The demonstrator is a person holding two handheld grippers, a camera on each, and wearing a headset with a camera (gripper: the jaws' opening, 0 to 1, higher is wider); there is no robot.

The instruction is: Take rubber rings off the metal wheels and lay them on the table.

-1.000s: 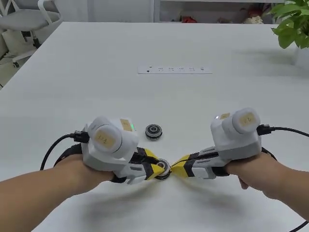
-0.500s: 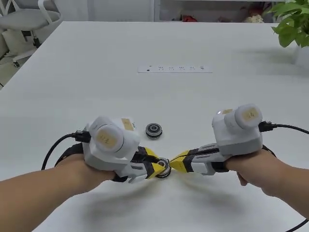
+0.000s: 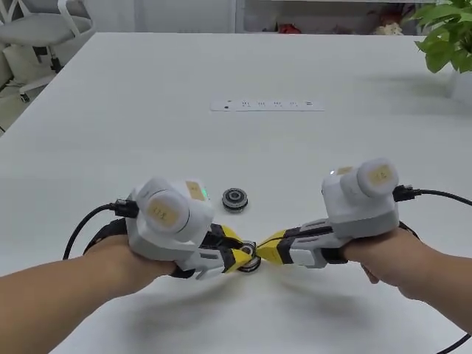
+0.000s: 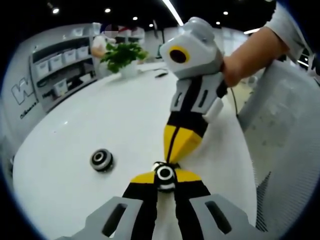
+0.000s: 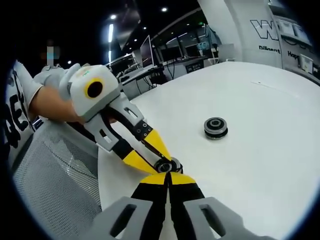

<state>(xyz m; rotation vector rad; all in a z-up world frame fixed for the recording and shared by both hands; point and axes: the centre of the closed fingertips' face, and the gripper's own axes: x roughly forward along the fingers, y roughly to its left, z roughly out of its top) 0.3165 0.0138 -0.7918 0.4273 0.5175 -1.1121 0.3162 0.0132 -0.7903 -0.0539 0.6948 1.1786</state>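
1. Note wheel (image 4: 165, 174) clenched between jaws of left gripper (image 3: 242, 259), low over worktop (image 3: 184, 81). Cannot tell whether it touches worktop.
2. Find second wheel (image 3: 234, 198) lying flat on worktop beyond both grippers, apart from them, with dark ring (image 4: 93, 159) still around it.
3. Note right gripper (image 3: 263, 254) nose to nose with left gripper, jaws pressed together at rim of held wheel. Cannot tell whether held wheel's ring is nipped between them.
4. Treat wheel as stiff, smooth metal, probably dense for its size and apt to twist in a light grip. Clamp across its flat faces, clear of the outer band.
5. Treat ring as soft, stretchy and probably snug on the rim. Take hold at its outer edge only, pinching a thin lip of rubber.
6. Peel sideways over the rim rather than pulling straight out.
7. Expect snap-back once free. Lay ring flat on bare worktop, clear of both wheels.
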